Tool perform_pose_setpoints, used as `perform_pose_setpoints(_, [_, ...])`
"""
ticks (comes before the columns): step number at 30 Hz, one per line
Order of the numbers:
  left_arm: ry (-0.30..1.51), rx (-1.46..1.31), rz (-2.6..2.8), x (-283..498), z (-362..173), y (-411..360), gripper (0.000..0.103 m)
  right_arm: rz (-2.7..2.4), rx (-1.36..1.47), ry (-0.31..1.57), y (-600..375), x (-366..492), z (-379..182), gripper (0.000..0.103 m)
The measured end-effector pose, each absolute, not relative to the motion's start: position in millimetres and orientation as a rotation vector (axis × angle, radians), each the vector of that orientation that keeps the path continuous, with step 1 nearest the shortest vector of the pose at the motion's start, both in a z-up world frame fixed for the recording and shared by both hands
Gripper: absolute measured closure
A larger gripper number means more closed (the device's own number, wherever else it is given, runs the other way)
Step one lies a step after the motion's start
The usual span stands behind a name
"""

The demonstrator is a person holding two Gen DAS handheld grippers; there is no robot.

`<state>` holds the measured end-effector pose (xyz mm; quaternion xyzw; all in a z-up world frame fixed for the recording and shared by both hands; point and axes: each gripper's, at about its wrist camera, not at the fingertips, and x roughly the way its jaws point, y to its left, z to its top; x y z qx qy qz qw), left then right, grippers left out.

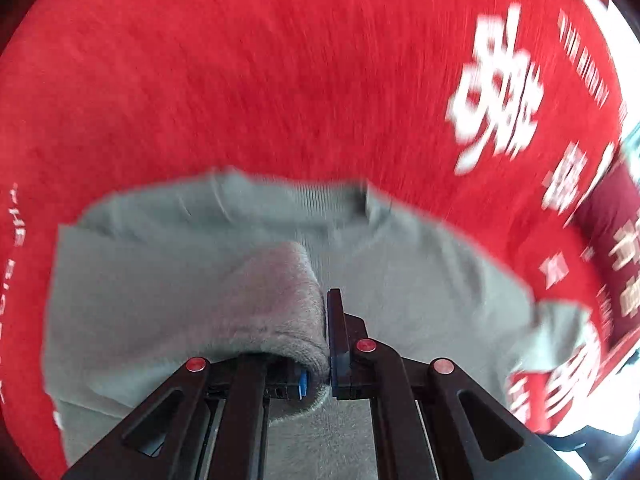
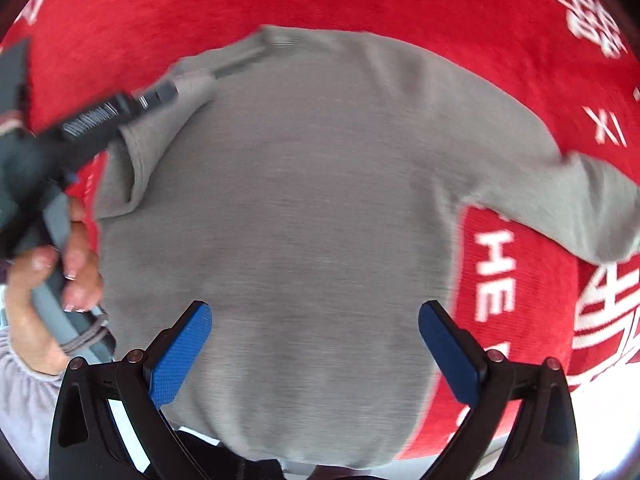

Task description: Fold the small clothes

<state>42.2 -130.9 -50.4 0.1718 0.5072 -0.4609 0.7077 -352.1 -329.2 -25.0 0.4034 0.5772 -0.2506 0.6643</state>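
A small grey sweater (image 2: pixel 312 200) lies flat on a red cloth (image 2: pixel 400 0) printed with white lettering. In the left wrist view, my left gripper (image 1: pixel 325 320) is shut on a folded-over sleeve (image 1: pixel 276 300) of the sweater (image 1: pixel 400 264), and the fabric drapes over one finger. The right wrist view shows that same left gripper (image 2: pixel 160 94) holding the sleeve over the sweater's upper left corner. My right gripper (image 2: pixel 316 316) hovers open above the sweater's lower body, its blue pads (image 2: pixel 180 356) wide apart with nothing between them. The other sleeve (image 2: pixel 580 200) stretches out to the right.
The red cloth (image 1: pixel 240 80) covers the surface all around the sweater. A person's hand (image 2: pixel 76 272) grips the left tool's handle at the left edge of the right wrist view. A pale strip (image 2: pixel 616 420) shows past the cloth at lower right.
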Motion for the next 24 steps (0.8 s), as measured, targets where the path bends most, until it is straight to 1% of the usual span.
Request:
perform_pose_setpoints(2, [1.126, 0.473, -0.988, 29.6, -65.4, -135.7, 0.096, -0.584, 0.931, 1.309, -335.9, -364.0, -32.4, 0.000])
perform_pose_setpoints(4, [1.098, 0.534, -0.972, 16.5, -66.0, -133.2, 0.094, -0.593, 0.948, 1.316, -340.4, -371.5, -38.7, 0.000])
perform_pose_setpoints(5, [1.088, 0.542, -0.974, 12.7, -61.9, -130.0, 0.074, -0.594, 0.952, 1.318, -342.9, -373.7, -40.5, 0.000])
perform_pose_setpoints(6, [1.078, 0.544, -0.974, 10.4, -56.6, -125.7, 0.033, -0.597, 0.950, 1.317, -345.6, -374.4, -41.4, 0.000])
perform_pose_setpoints(7, [1.053, 0.540, -0.957, 8.6, -47.3, -117.9, 0.013, -0.599, 0.943, 1.315, -347.5, -372.8, -40.8, 0.000])
perform_pose_setpoints(8, [1.015, 0.536, -0.939, 7.5, -37.5, -109.4, 0.000, -0.599, 0.936, 1.311, -348.5, -371.1, -39.8, 0.000])
perform_pose_setpoints(13, [0.969, 0.539, -0.928, 24.3, 2.1, -66.0, 0.000, -0.571, 0.816, 1.266, -353.6, -335.4, -19.8, 0.000])
perform_pose_setpoints(15, [0.960, 0.528, -0.885, 43.2, 12.8, -48.1, 0.000, -0.523, 0.711, 1.232, -350.1, -305.4, -5.2, 0.000])
perform_pose_setpoints(17, [0.978, 0.486, -0.805, 78.6, 20.5, -23.2, 0.000, -0.458, 0.612, 1.208, -342.9, -276.7, 3.8, 0.000])
perform_pose_setpoints(19, [1.049, 0.433, -0.724, 114.2, 12.7, -1.8, 0.000, -0.357, 0.474, 1.195, -328.2, -237.5, 10.6, 0.000])
perform_pose_setpoints(21, [1.117, 0.399, -0.626, 140.8, -7.0, 12.7, 0.000, -0.252, 0.318, 1.190, -305.9, -200.7, 11.6, 0.000])
perform_pose_setpoints(23, [1.160, 0.381, -0.537, 163.3, -23.5, 24.6, 0.000, -0.177, 0.172, 1.214, -282.8, -177.0, 5.3, 0.000])
perform_pose_setpoints(24, [1.182, 0.388, -0.496, 171.3, -34.8, 30.5, 0.000, -0.136, 0.050, 1.244, -264.6, -160.9, -4.7, 0.000])
